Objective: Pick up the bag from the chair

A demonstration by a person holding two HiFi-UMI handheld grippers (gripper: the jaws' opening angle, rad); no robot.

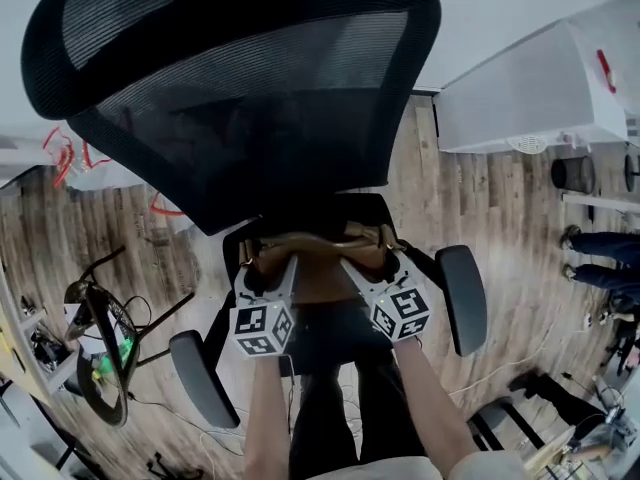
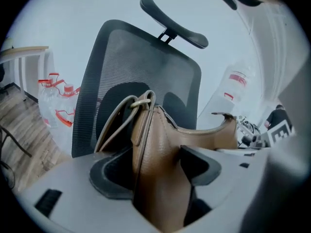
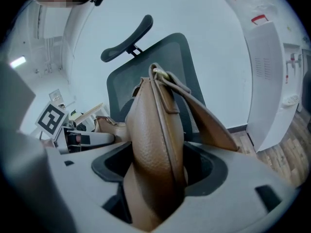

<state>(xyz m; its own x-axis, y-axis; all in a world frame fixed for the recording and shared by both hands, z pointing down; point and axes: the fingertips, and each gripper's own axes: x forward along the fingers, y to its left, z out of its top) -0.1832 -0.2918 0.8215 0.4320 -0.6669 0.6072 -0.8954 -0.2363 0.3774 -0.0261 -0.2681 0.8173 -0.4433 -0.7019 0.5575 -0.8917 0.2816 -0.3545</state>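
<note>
Soft tan leather bag (image 1: pixel 320 240), frame centre: left gripper (image 1: pixel 268 271) and right gripper (image 1: pixel 373 271) jaws each clamped on one end; probably light, floppy, sags mid-span.

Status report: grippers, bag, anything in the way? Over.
Left gripper shut on bag. Right gripper shut on bag, other end. Bag in front of chair backrest, lift-off unclear. Nothing blocking seen.

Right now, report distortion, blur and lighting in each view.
Head view: fisheye swells the chair backrest, and the bag looks dim below it. Left gripper view: dark round vignette, soft near foreground, bag fairly sharp. Right gripper view: the white cabinet bows, and the corners go dark.
</note>
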